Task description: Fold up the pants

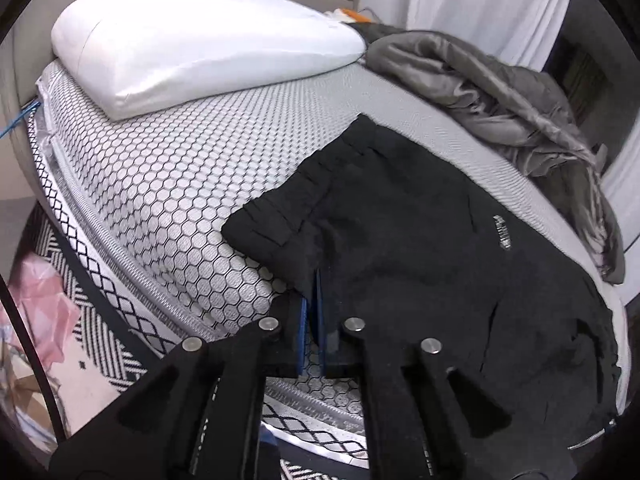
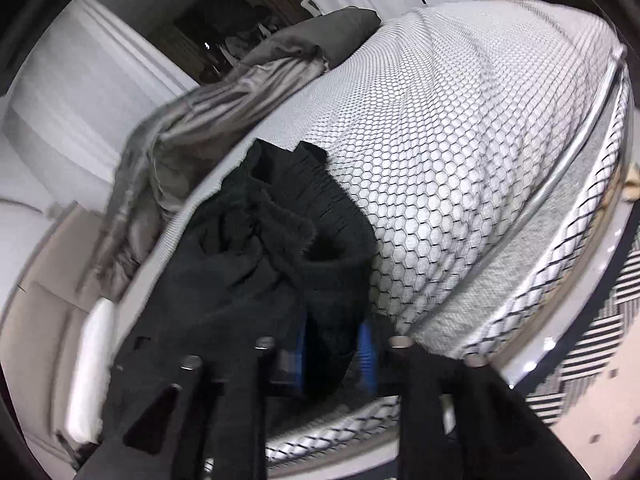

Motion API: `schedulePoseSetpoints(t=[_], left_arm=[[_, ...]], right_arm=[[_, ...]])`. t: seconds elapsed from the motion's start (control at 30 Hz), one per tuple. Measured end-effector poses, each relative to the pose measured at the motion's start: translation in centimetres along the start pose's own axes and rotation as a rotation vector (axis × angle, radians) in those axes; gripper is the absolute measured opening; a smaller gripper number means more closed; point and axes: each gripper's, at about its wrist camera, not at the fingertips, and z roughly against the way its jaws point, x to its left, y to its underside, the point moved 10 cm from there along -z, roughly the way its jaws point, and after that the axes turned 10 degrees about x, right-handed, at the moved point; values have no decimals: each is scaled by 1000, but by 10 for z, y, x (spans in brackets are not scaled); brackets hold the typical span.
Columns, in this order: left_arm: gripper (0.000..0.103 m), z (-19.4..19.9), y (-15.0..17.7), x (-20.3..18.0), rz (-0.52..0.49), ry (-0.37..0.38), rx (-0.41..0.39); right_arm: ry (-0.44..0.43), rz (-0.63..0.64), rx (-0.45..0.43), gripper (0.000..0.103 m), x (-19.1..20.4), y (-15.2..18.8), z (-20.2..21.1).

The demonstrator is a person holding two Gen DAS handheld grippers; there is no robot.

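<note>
Folding black pants (image 1: 420, 248) on bed mattress (image 1: 160, 184), honeycomb-pattern cover. Left gripper (image 1: 312, 300) jaws clenched on a thin pants edge, lower centre of left wrist view; the garment spreads up and right from there, waistband toward frame centre. Right gripper (image 2: 334, 344) jaws part-spread with a bunched fold of pants between the blue pads; cannot tell if the pads press it, view blurred. Pants in right wrist view sit centre-left, heaped above the jaws. To do this step well: get a firm right-side pinch first, keep both corners level and taut, lay edge onto edge, avoid dragging fabric off the mattress side. Grey blanket (image 1: 500, 96) and white pillow (image 1: 200, 48) lie beyond, clear of the fold.
</note>
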Motion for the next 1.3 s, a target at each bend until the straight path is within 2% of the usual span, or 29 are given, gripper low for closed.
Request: schedulePoseSetpoints(t=[0.03, 0.07, 0.1, 0.13, 0.17, 0.2, 0.23, 0.33, 0.37, 0.4, 0.5, 0.53, 0.6, 0.7, 0.77, 0.9, 0.97, 1.0, 1.07, 1.1, 1.13, 1.2, 1.27, 1.3], left_arm=[[11, 0, 0, 1, -2, -21, 2], [19, 2, -1, 3, 2, -41, -7], [32, 7, -4, 7, 8, -82, -34], [41, 12, -7, 9, 13, -124, -58], [56, 20, -9, 13, 13, -180, -93], [63, 32, -12, 12, -1, -216, -149], [66, 39, -14, 7, -14, -211, -182], [68, 52, -15, -20, -74, -104, -224], [72, 56, -14, -30, -99, -76, -236], [81, 60, -12, -42, -126, -42, -247], [86, 66, -10, -76, -192, 34, -257], [89, 68, -9, -86, -193, 39, -270], [103, 73, -4, -108, -227, 75, -281], [102, 70, 8, -147, -309, 103, -269], [102, 61, 25, -179, -366, 133, -223], [102, 29, 66, -266, -525, 264, -103], [102, 11, 91, -305, -624, 298, -48], [102, -2, 107, -324, -669, 294, -10], [103, -27, 134, -348, -745, 264, 83], [103, -43, 147, -358, -799, 191, 121], [103, -48, 149, -360, -810, 158, 113], [103, -55, 146, -364, -810, 143, 105], [103, -58, 134, -356, -752, 144, 117], [103, -60, 128, -347, -728, 139, 120]], right_arm=[[58, 5, -29, 63, -6, -3, 8], [109, 7, -64, 68, -12, -5, 17], [186, 12, -142, 68, -18, -11, 34], [218, 21, -196, 68, -20, -16, 47], [238, 32, -238, 68, -20, -20, 58], [243, 44, -266, 68, -17, -22, 65], [224, 85, -298, 68, -6, -21, 75], [124, 196, -263, 70, 35, -11, 69], [90, 258, -226, 74, 57, -4, 57], [76, 313, -199, 78, 74, 1, 48], [67, 505, -136, 91, 127, 31, 21], [66, 576, -102, 91, 147, 45, 8], [45, 675, -37, 91, 179, 70, -16], [50, 771, 13, 91, 207, 97, -41], [52, 819, 49, 91, 224, 115, -58], [-45, 850, 87, 91, 255, 135, -75], [-79, 843, 136, 89, 258, 143, -81], [-93, 843, 163, 82, 263, 146, -89], [-109, 865, 207, 76, 271, 155, -99], [-95, 880, 216, 70, 272, 161, -102], [-62, 911, 223, 68, 270, 165, -106], [-18, 984, 216, 65, 263, 168, -108], [52, 1020, 163, 65, 247, 157, -101], [133, 1027, 102, 65, 229, 139, -93]])
